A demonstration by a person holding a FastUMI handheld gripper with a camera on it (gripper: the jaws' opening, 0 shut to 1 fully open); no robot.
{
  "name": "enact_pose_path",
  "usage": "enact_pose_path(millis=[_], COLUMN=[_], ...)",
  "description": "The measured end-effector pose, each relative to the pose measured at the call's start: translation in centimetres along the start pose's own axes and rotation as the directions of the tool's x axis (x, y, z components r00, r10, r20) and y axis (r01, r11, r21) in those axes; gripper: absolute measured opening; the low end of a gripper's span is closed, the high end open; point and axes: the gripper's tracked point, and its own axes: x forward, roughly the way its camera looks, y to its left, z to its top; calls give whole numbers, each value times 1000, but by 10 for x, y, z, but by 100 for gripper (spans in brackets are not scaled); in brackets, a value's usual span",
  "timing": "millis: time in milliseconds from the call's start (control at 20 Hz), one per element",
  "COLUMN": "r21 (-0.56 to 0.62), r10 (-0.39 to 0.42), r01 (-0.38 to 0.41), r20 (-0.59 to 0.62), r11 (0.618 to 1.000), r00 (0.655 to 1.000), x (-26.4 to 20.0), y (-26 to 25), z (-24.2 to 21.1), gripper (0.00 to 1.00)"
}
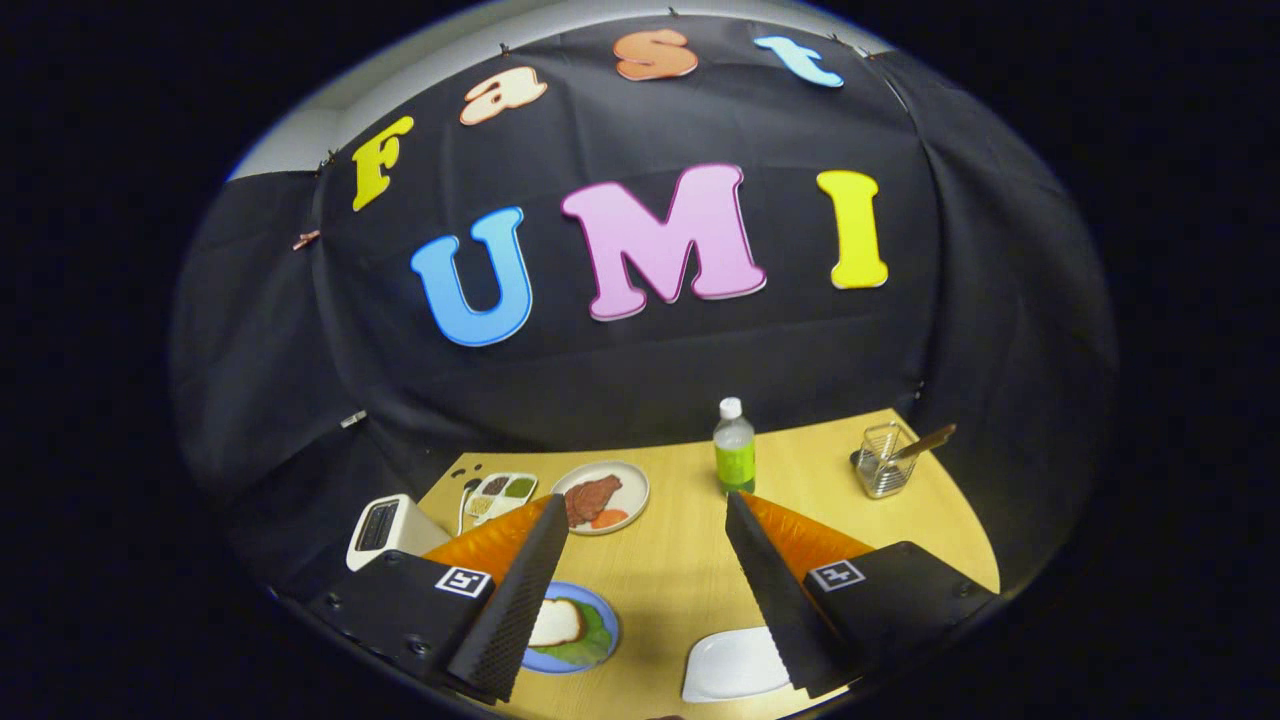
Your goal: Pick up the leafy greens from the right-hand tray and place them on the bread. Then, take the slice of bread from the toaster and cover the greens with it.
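1. Tongs [645, 590] sit closest to the camera, spread wide, holding nothing and touching nothing; bare desk [670, 580] shows between the fingers.
2. Toaster [385, 530] stands at the desk's left edge, beside the left finger. I cannot tell whether a slice sits in its slot.
3. Blue plate [600, 610] lies near the desk's front edge, just inside the left finger. On it a bread slice [556, 622] rests over leafy greens [590, 645], so the stack looks assembled.
4. Bread should handle light, dry and crumbly; pinch it gently across its flat faces near an edge. Greens are limp and thin.
5. White tray [730, 665], by the right finger, looks bare.
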Motion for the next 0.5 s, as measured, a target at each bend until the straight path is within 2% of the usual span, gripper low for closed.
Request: enact_pose_path(millis=[200,500], r21=[-26,-35], r10=[-110,-201], r01=[113,218], r20=[111,268], r11=[993,975], r00=[988,942], x=[-40,-82], y=[-26,-54], z=[39,75], gripper=[99,99])
